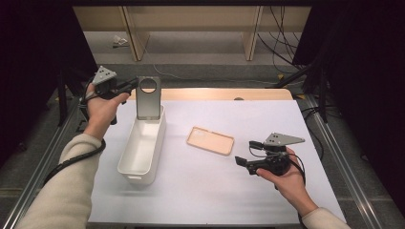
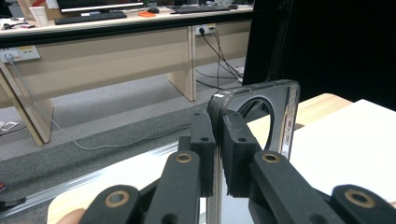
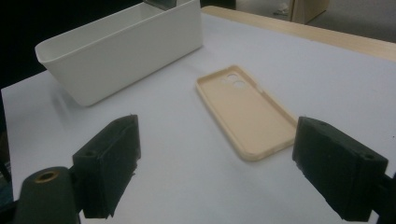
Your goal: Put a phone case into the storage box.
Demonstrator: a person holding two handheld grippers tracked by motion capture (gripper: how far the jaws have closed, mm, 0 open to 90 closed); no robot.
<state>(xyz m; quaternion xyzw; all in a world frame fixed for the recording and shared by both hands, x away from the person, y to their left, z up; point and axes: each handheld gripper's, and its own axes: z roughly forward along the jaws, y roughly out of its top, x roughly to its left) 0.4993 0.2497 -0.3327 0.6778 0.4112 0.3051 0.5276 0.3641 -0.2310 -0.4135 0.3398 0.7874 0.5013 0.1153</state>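
Note:
My left gripper (image 1: 133, 86) is shut on the top corner of a grey phone case (image 1: 148, 98) with a large round camera hole. The case hangs upright over the far end of a white rectangular bin (image 1: 141, 148). In the left gripper view the jaws pinch the case's edge (image 2: 261, 116). A beige phone case (image 1: 210, 140) lies flat, inside up, in the middle of the white mat. My right gripper (image 1: 241, 164) is open near the mat's right front, aimed at the beige case (image 3: 243, 109), with nothing between its pads.
The white mat (image 1: 267, 119) covers a wooden table whose far edge shows beyond it. The bin (image 3: 116, 51) stands left of the beige case. Metal rails run along both table sides. Desks and cables lie on the floor beyond.

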